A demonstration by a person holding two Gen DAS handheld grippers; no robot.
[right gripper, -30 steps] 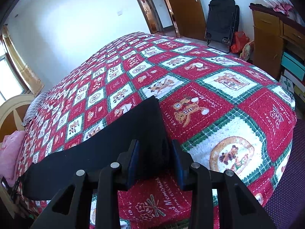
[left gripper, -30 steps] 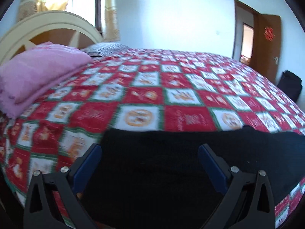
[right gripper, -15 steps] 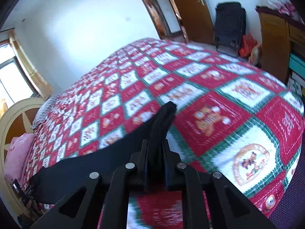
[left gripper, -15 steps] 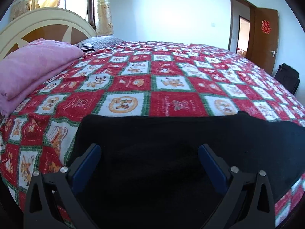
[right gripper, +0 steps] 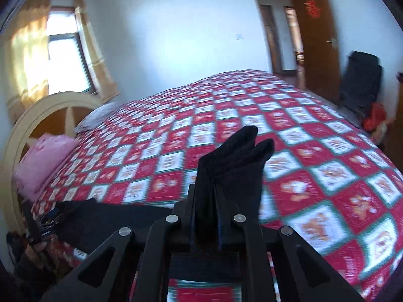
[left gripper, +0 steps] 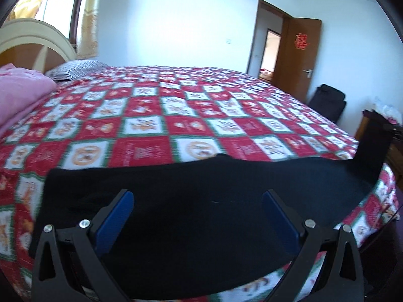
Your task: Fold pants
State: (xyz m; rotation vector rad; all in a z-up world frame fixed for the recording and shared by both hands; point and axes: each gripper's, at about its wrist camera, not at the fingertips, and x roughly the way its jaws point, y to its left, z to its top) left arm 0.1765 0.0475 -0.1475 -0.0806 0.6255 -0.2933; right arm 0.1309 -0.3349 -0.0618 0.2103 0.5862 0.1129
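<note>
Black pants (left gripper: pixel 201 201) lie lengthwise along the near edge of a bed with a red, white and green checked quilt (left gripper: pixel 191 115). My left gripper (left gripper: pixel 199 214) is open, its blue-padded fingers wide apart over the waist end of the pants. My right gripper (right gripper: pixel 206 214) is shut on the leg end of the pants (right gripper: pixel 231 161) and holds it lifted above the quilt (right gripper: pixel 314 176); the bunched cloth sticks up past the fingers. In the left wrist view that lifted end (left gripper: pixel 372 151) shows at the far right.
A pink folded blanket (left gripper: pixel 20 93) and a striped pillow (left gripper: pixel 73 70) lie by the cream headboard (right gripper: pixel 47 115). A brown door (left gripper: pixel 299 58), a black chair (right gripper: pixel 360 85) and a wooden cabinet (left gripper: pixel 395 151) stand beyond the bed's foot.
My right gripper has closed on the leg end and lifted it off the quilt, swinging toward the headboard. The left gripper stays open over the waist, tilted slightly up and right.
</note>
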